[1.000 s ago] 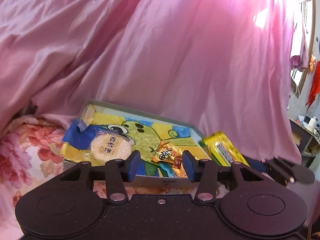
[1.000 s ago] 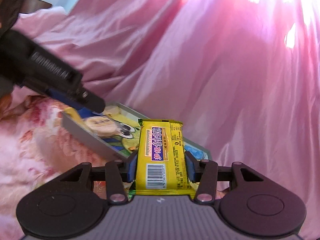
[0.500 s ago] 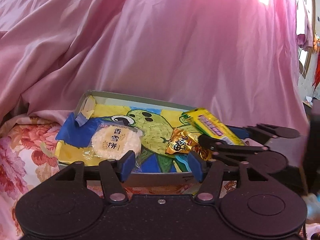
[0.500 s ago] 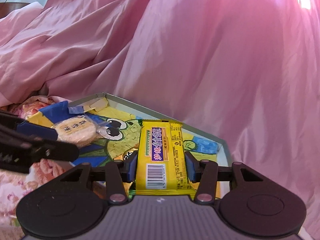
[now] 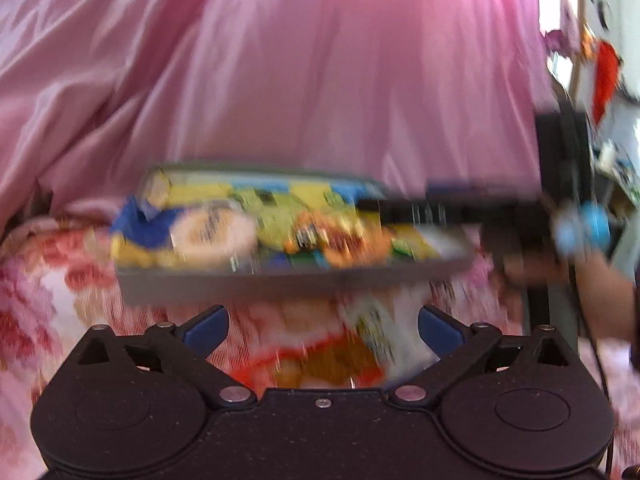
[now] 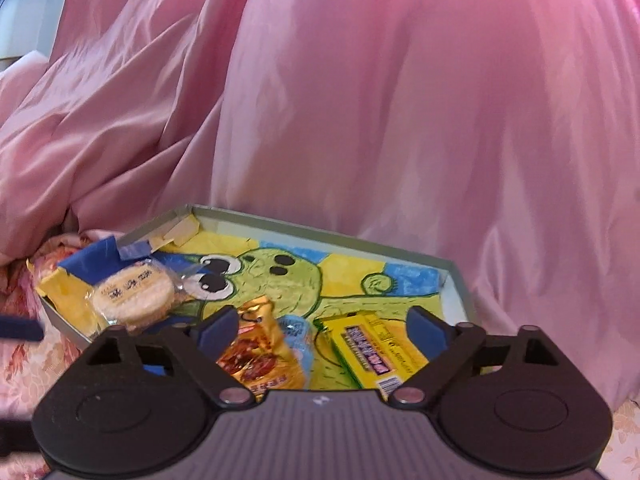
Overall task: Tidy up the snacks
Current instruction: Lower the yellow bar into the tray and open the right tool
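Note:
A grey tray [image 6: 320, 233] lined with a green cartoon drawing lies on the bed. It holds a round rice cracker [image 6: 134, 294], a golden packet [image 6: 260, 356], a small blue wrapper [image 6: 294, 332] and a yellow bar [image 6: 372, 354]. My right gripper [image 6: 322, 328] hangs over the tray's near side with its jaws opening; the yellow bar lies loose beneath, touching neither pad. In the blurred left wrist view my left gripper [image 5: 322, 326] is before the tray [image 5: 280, 280], jaws opening wide. A blurred white and yellow packet [image 5: 374, 338] lies on the bedspread between its fingers, untouched.
Pink satin cloth [image 6: 400, 120] rises right behind the tray. The flowered bedspread [image 5: 52, 288] surrounds it. In the left wrist view, the right gripper's black finger [image 5: 420, 212] reaches over the tray from the right, with a hand [image 5: 600, 288] behind. Furniture [image 5: 616, 152] stands far right.
The right gripper has let go of the yellow bar, which now lies in the tray. The left gripper has opened wide and sunk toward the bedspread before the tray.

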A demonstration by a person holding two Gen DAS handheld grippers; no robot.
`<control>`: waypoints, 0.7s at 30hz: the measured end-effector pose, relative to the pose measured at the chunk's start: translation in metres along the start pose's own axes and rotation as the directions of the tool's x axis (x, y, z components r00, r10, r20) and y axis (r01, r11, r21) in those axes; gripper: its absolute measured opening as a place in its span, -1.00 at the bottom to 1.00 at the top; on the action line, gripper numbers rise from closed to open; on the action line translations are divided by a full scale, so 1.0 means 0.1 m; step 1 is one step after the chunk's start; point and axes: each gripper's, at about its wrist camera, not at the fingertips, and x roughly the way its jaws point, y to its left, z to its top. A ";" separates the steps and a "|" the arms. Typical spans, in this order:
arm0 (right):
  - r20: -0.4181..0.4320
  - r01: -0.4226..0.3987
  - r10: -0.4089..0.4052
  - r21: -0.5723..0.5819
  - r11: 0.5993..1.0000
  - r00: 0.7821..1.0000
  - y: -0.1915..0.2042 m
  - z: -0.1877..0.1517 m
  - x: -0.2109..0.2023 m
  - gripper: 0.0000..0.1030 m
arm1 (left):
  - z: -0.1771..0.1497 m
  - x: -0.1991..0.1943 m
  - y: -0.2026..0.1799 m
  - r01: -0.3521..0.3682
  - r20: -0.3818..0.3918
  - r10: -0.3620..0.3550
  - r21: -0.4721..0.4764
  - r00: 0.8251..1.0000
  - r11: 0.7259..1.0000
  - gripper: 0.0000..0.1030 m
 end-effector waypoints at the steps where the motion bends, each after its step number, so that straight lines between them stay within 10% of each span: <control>1: 0.009 0.000 0.000 0.001 1.000 1.000 -0.01 0.00 -0.03 0.88 | -0.08 -0.01 -0.02 0.005 -0.023 -0.004 0.015 1.000 1.000 0.96; 14: 0.053 -0.020 0.022 -0.028 0.999 0.998 -0.01 -0.02 -0.40 0.95 | -0.69 0.27 -0.44 -0.025 -0.277 0.101 0.267 0.956 0.963 0.94; 21: 0.042 -0.034 0.035 -0.038 0.999 0.998 0.02 -0.11 -0.44 0.95 | -0.80 0.39 -0.62 -0.054 -0.278 0.194 0.441 0.941 0.896 0.42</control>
